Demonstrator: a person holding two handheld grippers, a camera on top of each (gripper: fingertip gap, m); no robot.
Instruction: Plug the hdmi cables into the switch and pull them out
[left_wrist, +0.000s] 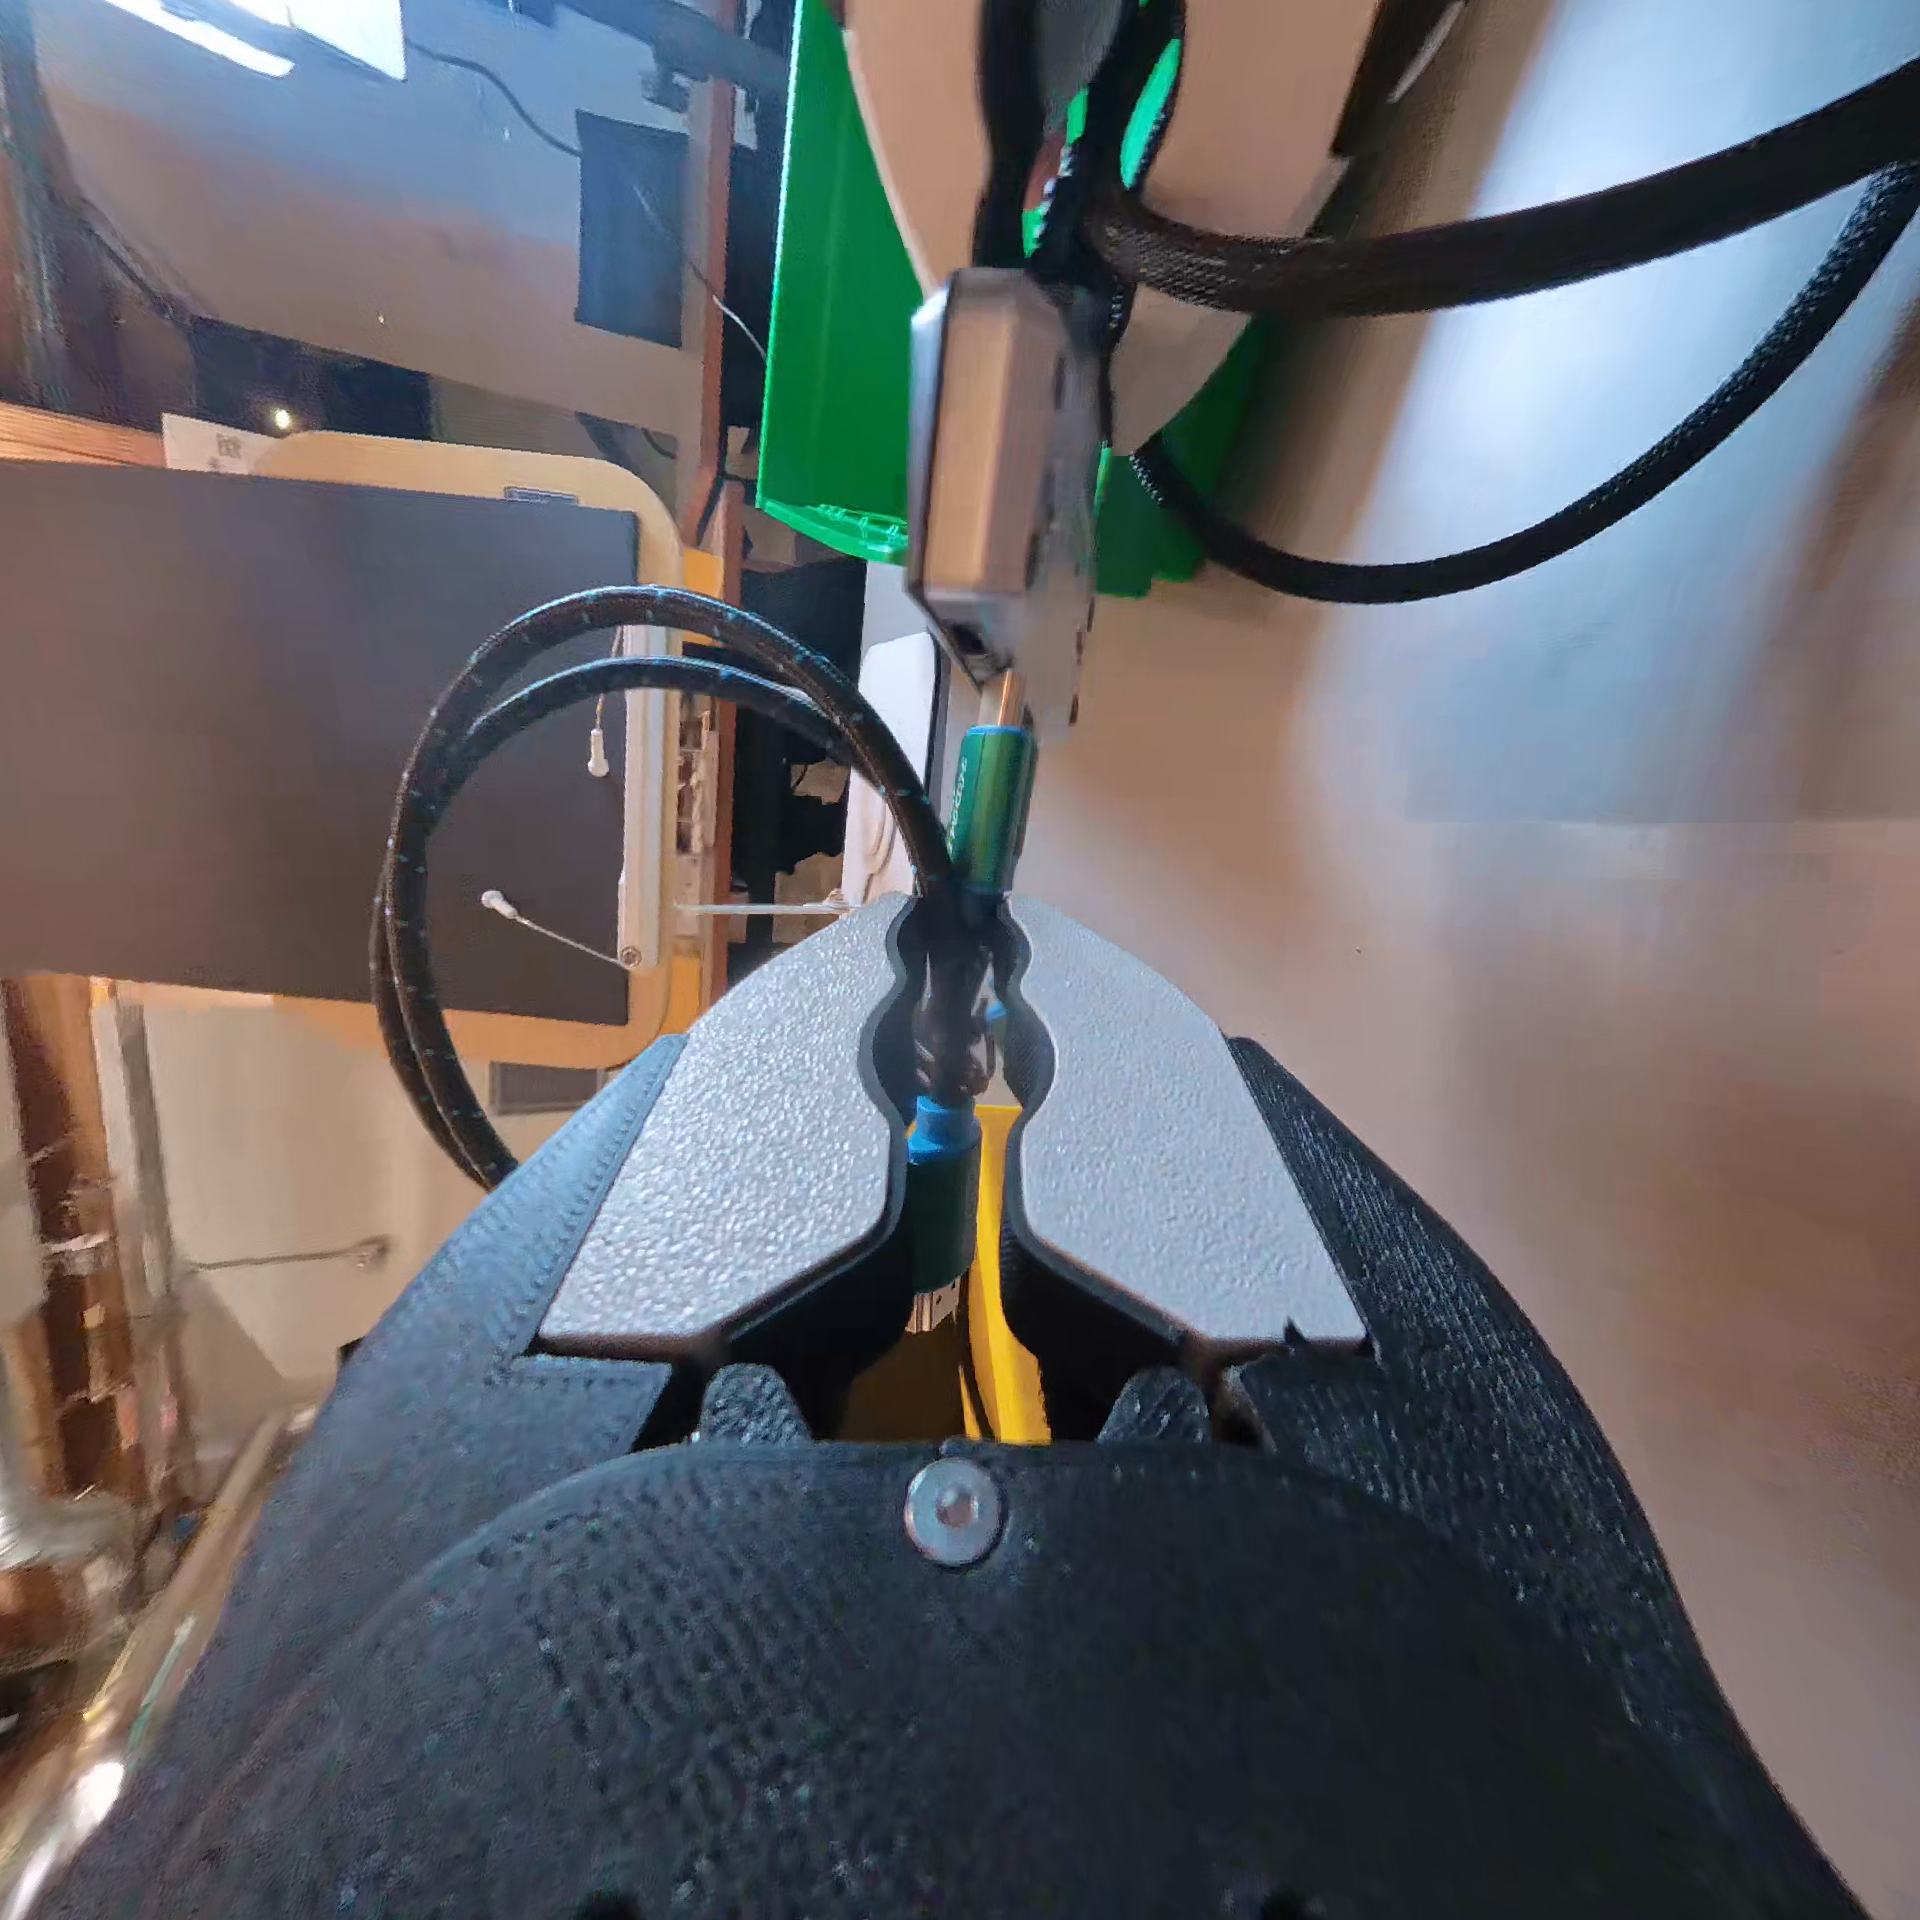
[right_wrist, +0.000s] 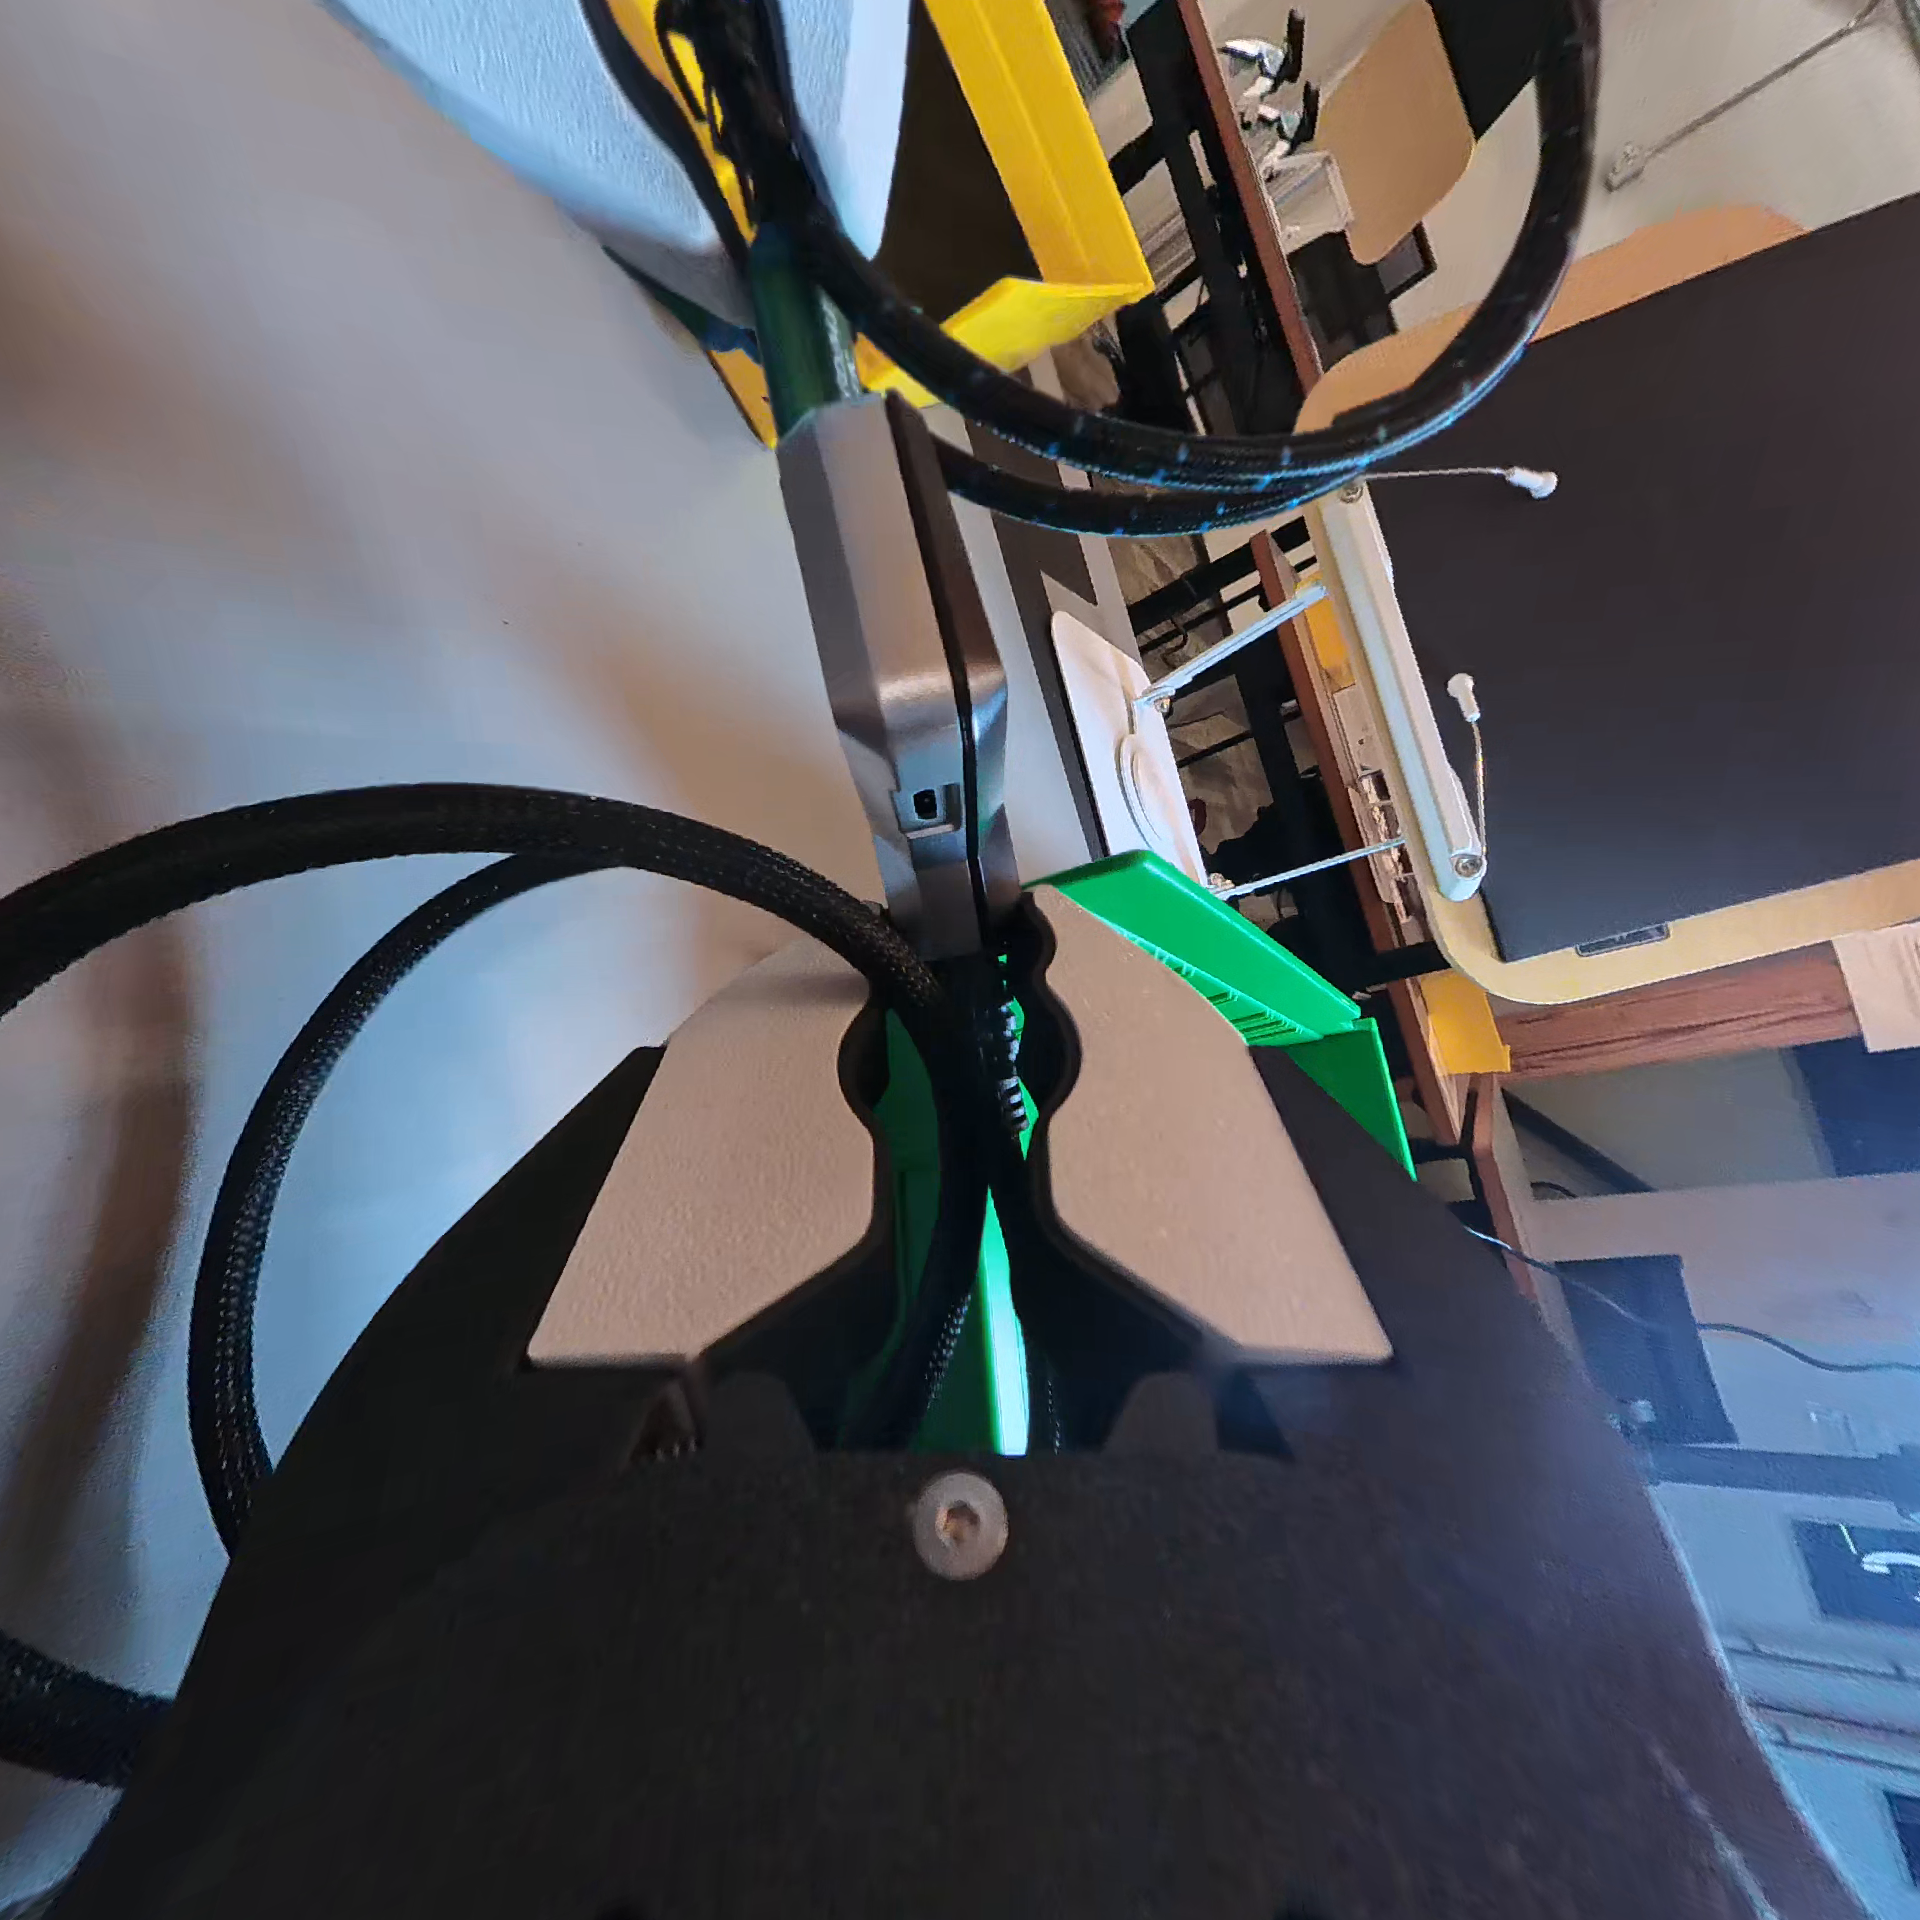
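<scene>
A lab or workshop is showing here: wooden racks (right_wrist: 1288, 582) are carrying loose wiring and hardware beside a large dark panel (right_wrist: 1704, 623). Bright printed bins, green (left_wrist: 831, 312) and yellow (right_wrist: 1039, 187), are sitting at the pale worktop's (left_wrist: 1558, 1039) edge.

Brushed grey metal on the switch (left_wrist: 987, 447), dull sheen, at upper centre. Glossy green metallic shell on the plug (left_wrist: 992, 810) below it. Black braided cloth sleeve, blue-flecked, on the hdmi cable (left_wrist: 436, 831) at left; coarser matt black braid on the thick cable (right_wrist: 312, 831). Pebbled grey pads and ribbed matt black plastic on the left gripper (left_wrist: 961, 997). Smooth matt tabletop (left_wrist: 1507, 935).
</scene>
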